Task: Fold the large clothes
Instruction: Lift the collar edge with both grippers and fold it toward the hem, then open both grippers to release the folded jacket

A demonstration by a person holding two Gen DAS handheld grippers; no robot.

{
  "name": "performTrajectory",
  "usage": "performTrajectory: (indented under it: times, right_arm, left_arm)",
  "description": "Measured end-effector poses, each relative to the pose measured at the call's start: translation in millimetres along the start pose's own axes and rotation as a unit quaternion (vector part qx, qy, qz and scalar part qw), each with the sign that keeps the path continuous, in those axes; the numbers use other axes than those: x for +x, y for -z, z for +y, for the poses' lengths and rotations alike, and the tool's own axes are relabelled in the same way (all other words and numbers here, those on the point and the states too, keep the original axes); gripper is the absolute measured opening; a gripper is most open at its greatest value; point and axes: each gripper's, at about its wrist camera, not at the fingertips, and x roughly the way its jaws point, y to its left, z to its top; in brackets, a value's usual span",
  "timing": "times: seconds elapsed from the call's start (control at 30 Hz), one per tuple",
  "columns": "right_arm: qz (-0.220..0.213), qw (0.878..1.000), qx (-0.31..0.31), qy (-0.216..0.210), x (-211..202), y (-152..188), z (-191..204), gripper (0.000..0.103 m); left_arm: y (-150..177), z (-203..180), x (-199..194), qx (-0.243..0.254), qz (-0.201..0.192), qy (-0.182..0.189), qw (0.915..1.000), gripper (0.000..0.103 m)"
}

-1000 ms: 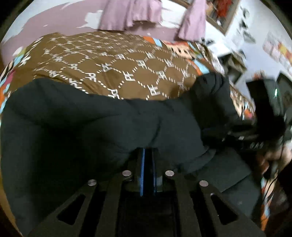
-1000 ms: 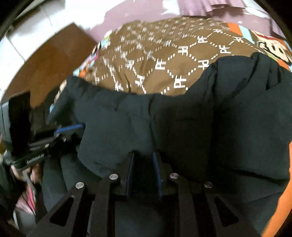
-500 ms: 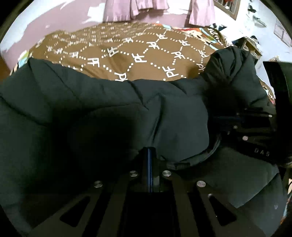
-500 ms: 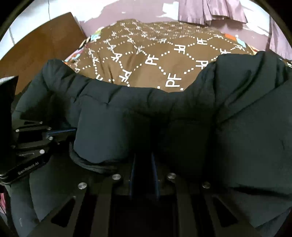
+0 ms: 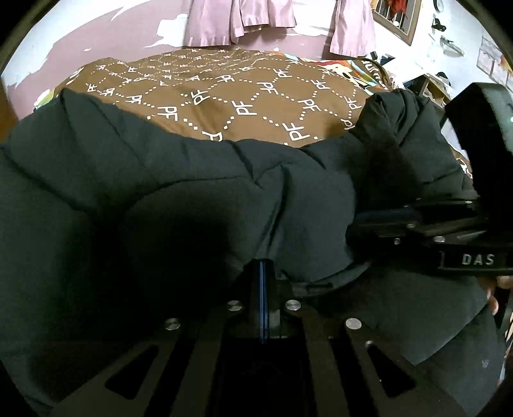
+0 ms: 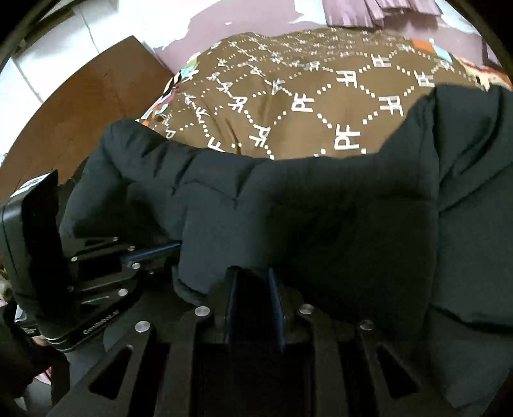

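Note:
A large black puffer jacket (image 5: 192, 199) lies across the near part of the bed and fills the lower half of both views (image 6: 320, 218). My left gripper (image 5: 262, 272) is shut, its fingers pressed together on the jacket's near edge. My right gripper (image 6: 255, 282) is shut on a fold of the jacket, with black fabric between its fingers. The right gripper shows at the right of the left wrist view (image 5: 384, 218), gripping the jacket. The left gripper shows at the left of the right wrist view (image 6: 154, 253).
A brown bedspread with a white "PF" diamond pattern (image 5: 243, 99) covers the bed beyond the jacket. Pink curtains (image 5: 237, 19) hang on the far wall. A wooden board (image 6: 80, 112) stands at the bed's left. Cluttered shelves (image 5: 433, 86) stand at the right.
Both grippers have carried the jacket's near edge forward and lower over the bed. The folded layer now lies further over the jacket, and the two grippers sit closer together.

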Motion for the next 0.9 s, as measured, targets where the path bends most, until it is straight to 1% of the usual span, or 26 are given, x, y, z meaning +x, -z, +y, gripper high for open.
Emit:
performTrajectory:
  times: [0.07, 0.23, 0.3, 0.37, 0.43, 0.47, 0.5, 0.53, 0.57, 0.6, 0.63, 0.67, 0.7, 0.73, 0.77, 0.83, 0.9]
  right_arm:
    - [0.013, 1.0, -0.009, 0.008, 6, -1, -1, 0.016]
    - [0.009, 0.999, -0.017, 0.028, 13, 3, -2, 0.016]
    - [-0.008, 0.999, -0.032, 0.036, 10, 6, 3, 0.017]
    - [-0.025, 0.999, -0.036, 0.03, 0, 10, 5, 0.019]
    - [-0.039, 0.998, -0.043, 0.017, -9, 14, 7, 0.032]
    - [-0.046, 0.998, -0.049, 0.009, -15, 16, 9, 0.043]
    - [-0.053, 0.997, -0.057, 0.013, -21, 18, 12, 0.051]
    - [-0.06, 0.996, -0.067, 0.025, -26, 20, 15, 0.055]
    - [-0.063, 0.995, -0.075, 0.031, -27, 21, 18, 0.06]
    - [-0.072, 0.993, -0.087, 0.039, -32, 24, 22, 0.061]
    - [-0.079, 0.991, -0.096, 0.047, -38, 28, 25, 0.061]
    - [-0.085, 0.99, -0.101, 0.05, -43, 32, 25, 0.062]
    - [-0.09, 0.989, -0.103, 0.054, -48, 36, 26, 0.063]
    - [-0.099, 0.988, -0.102, 0.061, -55, 40, 27, 0.064]
    - [-0.107, 0.987, -0.101, 0.065, -62, 44, 28, 0.066]
    - [-0.123, 0.984, -0.103, 0.075, -74, 49, 32, 0.07]
    - [-0.145, 0.981, -0.097, 0.083, -92, 57, 36, 0.077]
  left_arm:
    - [-1, 1, 1, -0.003, 0.006, 0.004, 1.0, 0.001]
    - [-3, 1, 5, 0.0, 0.019, -0.004, 0.9998, 0.001]
    - [-2, -3, 1, 0.012, 0.007, -0.02, 0.9997, 0.001]
    - [2, -10, -7, 0.027, -0.017, -0.045, 0.9985, 0.001]
    - [6, -16, -17, 0.036, -0.039, -0.07, 0.9961, 0.001]
    - [6, -19, -23, 0.038, -0.047, -0.084, 0.9946, 0.001]
    - [7, -21, -31, 0.038, -0.058, -0.094, 0.9931, 0.002]
    - [7, -22, -36, 0.037, -0.066, -0.097, 0.9924, 0.003]
    - [9, -23, -47, 0.033, -0.081, -0.095, 0.9917, 0.007]
    - [10, -23, -52, 0.029, -0.089, -0.09, 0.9916, 0.009]
    - [12, -23, -59, 0.024, -0.096, -0.087, 0.9913, 0.019]
    - [15, -23, -65, 0.016, -0.103, -0.084, 0.991, 0.035]
    - [18, -22, -72, 0.006, -0.111, -0.079, 0.9907, 0.042]
    - [20, -20, -78, -0.004, -0.12, -0.074, 0.99, 0.046]
    - [23, -20, -87, -0.016, -0.128, -0.068, 0.9893, 0.046]
    - [26, -22, -100, -0.029, -0.132, -0.064, 0.9887, 0.046]
    - [30, -24, -115, -0.043, -0.141, -0.061, 0.9873, 0.056]
